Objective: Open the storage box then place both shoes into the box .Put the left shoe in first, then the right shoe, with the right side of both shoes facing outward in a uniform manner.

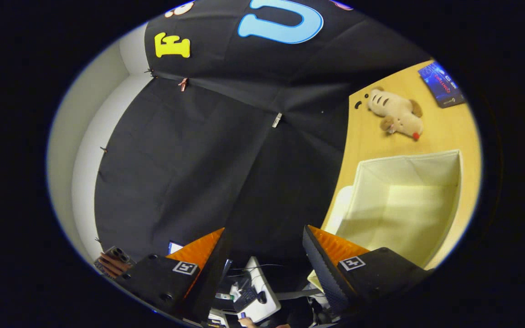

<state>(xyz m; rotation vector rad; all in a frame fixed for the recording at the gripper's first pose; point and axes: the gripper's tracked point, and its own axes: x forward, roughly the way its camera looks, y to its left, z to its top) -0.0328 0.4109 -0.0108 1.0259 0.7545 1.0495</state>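
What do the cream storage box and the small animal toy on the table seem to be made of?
The storage box looks like fabric over stiff panels: matte cream walls with soft creases and sewn-looking edges. The animal toy seems plush, fuzzy beige with brown stripes. The table looks like smooth light wood or laminate. The gripper is open, holding nothing.

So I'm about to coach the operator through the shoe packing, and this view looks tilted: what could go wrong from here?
1. The gripper is open, its jaws holding nothing and aimed mostly at the booth's cloth wall, so a blind approach could miss.
2. The storage box stands open beside the jaws on the wooden table; swinging toward it could knock its soft wall.
3. A plush toy lies just beyond the box and could get bumped.
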